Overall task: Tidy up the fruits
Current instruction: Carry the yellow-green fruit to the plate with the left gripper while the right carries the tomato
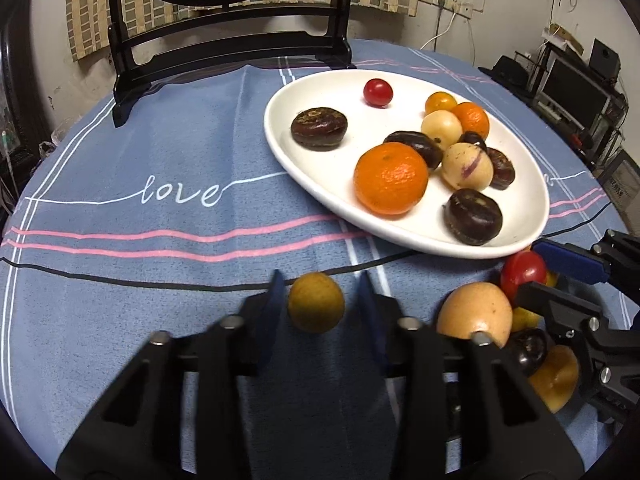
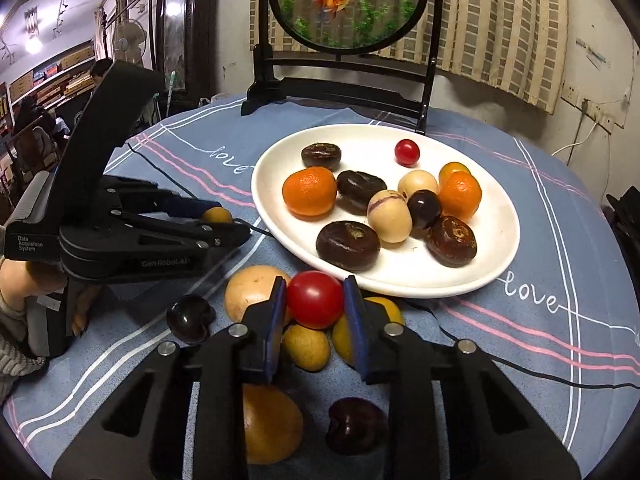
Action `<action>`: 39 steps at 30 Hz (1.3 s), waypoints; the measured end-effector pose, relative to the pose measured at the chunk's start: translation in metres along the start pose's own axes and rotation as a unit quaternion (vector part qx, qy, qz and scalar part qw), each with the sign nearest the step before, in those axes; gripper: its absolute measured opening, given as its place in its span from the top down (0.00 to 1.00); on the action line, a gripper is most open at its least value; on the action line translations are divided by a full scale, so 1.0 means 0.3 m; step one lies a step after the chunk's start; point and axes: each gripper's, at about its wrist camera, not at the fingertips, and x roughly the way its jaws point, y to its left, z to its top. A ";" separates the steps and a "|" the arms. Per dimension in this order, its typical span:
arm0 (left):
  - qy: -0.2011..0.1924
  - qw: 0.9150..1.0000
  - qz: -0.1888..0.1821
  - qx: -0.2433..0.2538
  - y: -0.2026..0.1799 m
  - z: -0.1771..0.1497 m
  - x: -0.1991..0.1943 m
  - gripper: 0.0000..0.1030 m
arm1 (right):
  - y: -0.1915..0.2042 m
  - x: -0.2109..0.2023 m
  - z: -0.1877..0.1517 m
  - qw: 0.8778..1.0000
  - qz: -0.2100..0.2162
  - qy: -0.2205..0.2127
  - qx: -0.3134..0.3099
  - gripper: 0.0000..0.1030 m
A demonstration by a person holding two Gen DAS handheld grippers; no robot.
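A white oval plate (image 1: 296,148) (image 2: 492,256) holds several fruits: oranges, dark chestnuts, pale round fruits and a small red tomato (image 1: 377,93). My left gripper (image 1: 320,292) stands open around a small yellow-green fruit (image 1: 316,307) on the cloth, with gaps on both sides. It also shows in the right wrist view (image 2: 224,220). My right gripper (image 2: 315,300) is shut on a red tomato (image 2: 315,299) just in front of the plate's near rim; it also shows in the left wrist view (image 1: 532,264).
Loose fruits lie on the blue "love" tablecloth (image 1: 160,240) under my right gripper: a tan round fruit (image 2: 252,292), yellow ones (image 2: 306,346), dark cherries (image 2: 190,318) (image 2: 356,426). A black-framed round screen stand (image 2: 340,80) stands behind the plate. A black cable (image 1: 120,278) crosses the cloth.
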 end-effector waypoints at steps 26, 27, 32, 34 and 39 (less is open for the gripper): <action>-0.102 0.994 -0.026 -0.030 -0.082 0.331 -0.092 0.74 | -0.323 -0.125 0.216 0.985 0.023 -0.100 0.137 0.72; -0.098 0.994 -0.029 -0.031 -0.089 0.349 -0.059 0.74 | -0.335 -0.099 0.227 0.984 0.029 -0.098 0.143 0.72; -0.070 0.997 -0.019 -0.022 -0.115 0.386 0.094 0.74 | -0.358 0.062 0.271 0.985 0.047 -0.068 0.149 0.72; -0.064 0.998 -0.009 -0.015 -0.114 0.390 0.138 0.74 | -0.362 0.101 0.287 0.986 0.047 -0.061 0.145 0.72; -0.055 0.998 0.001 -0.013 -0.095 0.396 0.191 0.74 | -0.378 0.186 0.304 0.988 0.044 -0.041 0.145 0.72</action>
